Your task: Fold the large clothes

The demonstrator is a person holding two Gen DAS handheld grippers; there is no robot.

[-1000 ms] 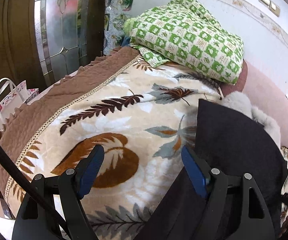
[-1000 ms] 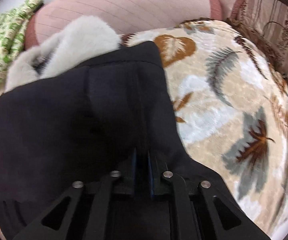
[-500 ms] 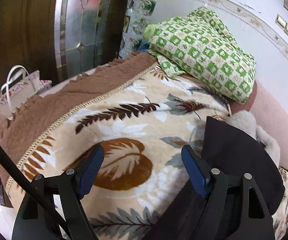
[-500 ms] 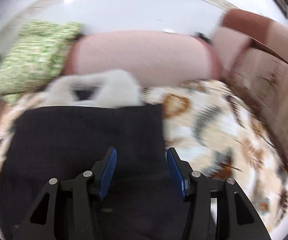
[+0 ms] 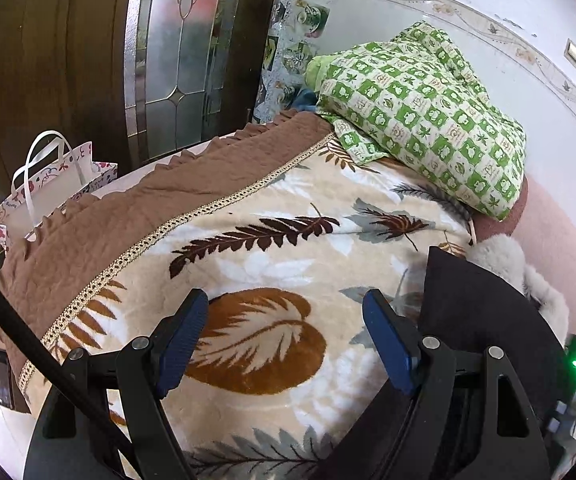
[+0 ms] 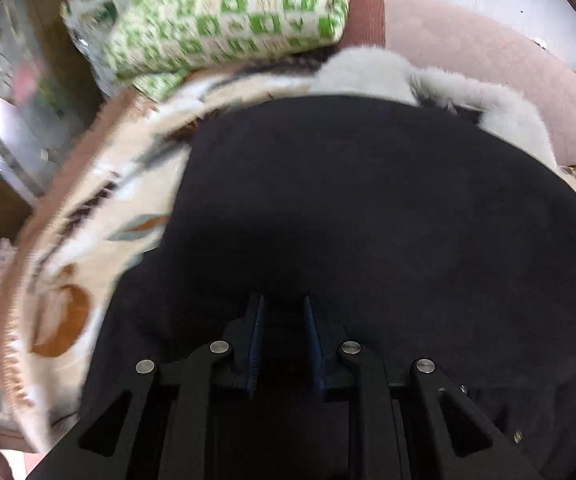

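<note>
A black garment with a white fur collar lies on a leaf-patterned blanket on the bed. It also shows in the left wrist view at the right. My left gripper is open and empty above the blanket, just left of the garment's edge. My right gripper hangs over the black garment with its blue pads a narrow gap apart; I cannot tell whether cloth lies between them.
A green checked folded quilt lies at the head of the bed, by a pink bolster. A brown quilted cover edges the bed. A white paper gift bag stands on the floor by a wooden glass-panelled door.
My right gripper opened, swung left over the garment, and has now narrowed its pads again. My left gripper stayed open and drew back to the left, away from the garment.
</note>
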